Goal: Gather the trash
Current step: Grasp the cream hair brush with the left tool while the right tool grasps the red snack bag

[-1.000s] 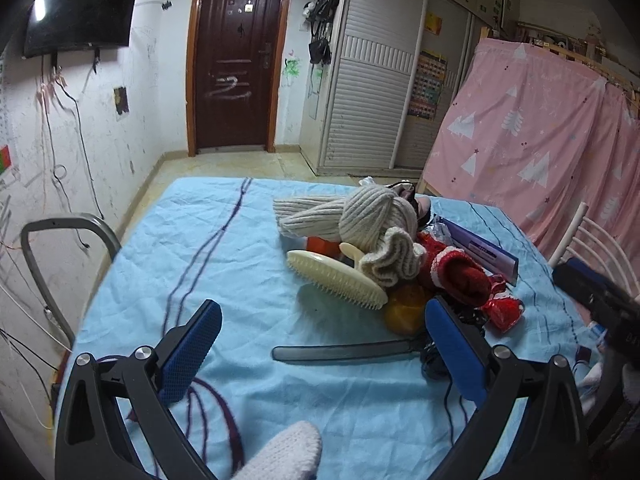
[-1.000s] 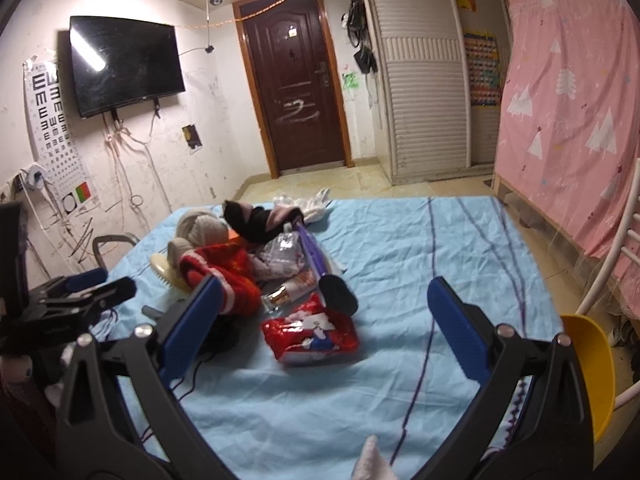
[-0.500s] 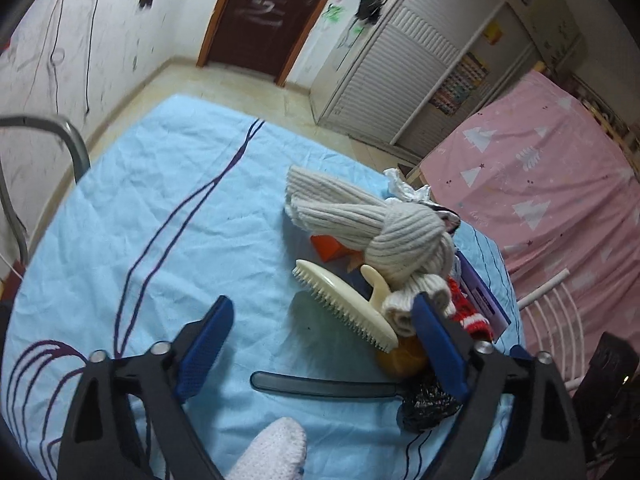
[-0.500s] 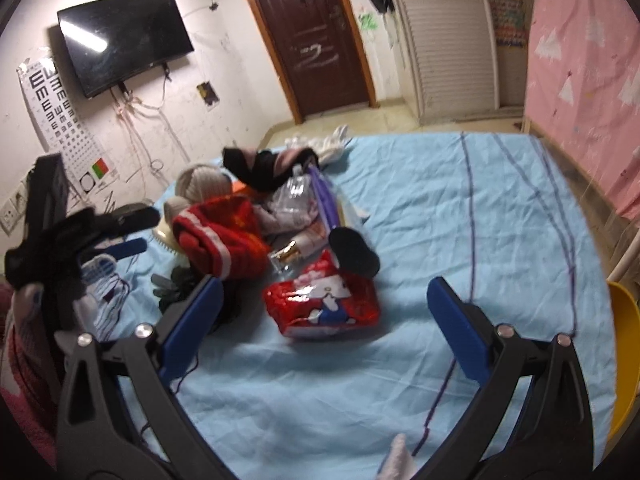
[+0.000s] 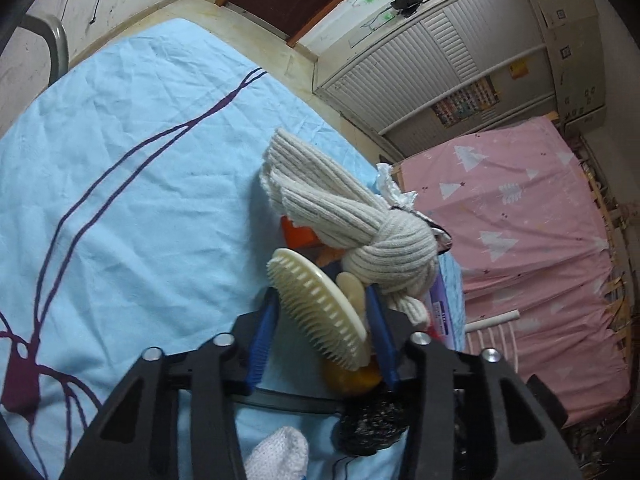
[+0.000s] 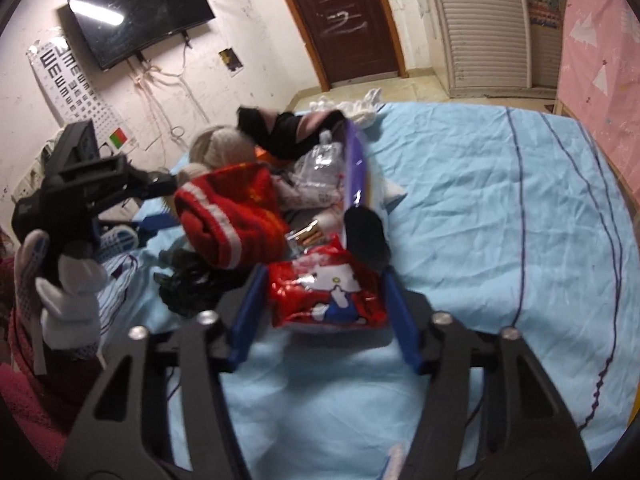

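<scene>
A light blue sheet (image 6: 480, 208) covers the worktop, bare on its right half out to the edge. The clutter heaps centre-left. The right claw (image 6: 324, 300) is closing around a red snack bag (image 6: 326, 292). The left claw (image 5: 320, 312) is closing astride a cream hairbrush (image 5: 316, 304), beside a knitted hat (image 5: 360, 224).

Dim indoor light, cool cast. Ceiling-lamp glare streak on wall television (image 6: 138, 10). Strong fisheye bending, black vignette corners. Slight motion blur, right wrist view softest.
</scene>
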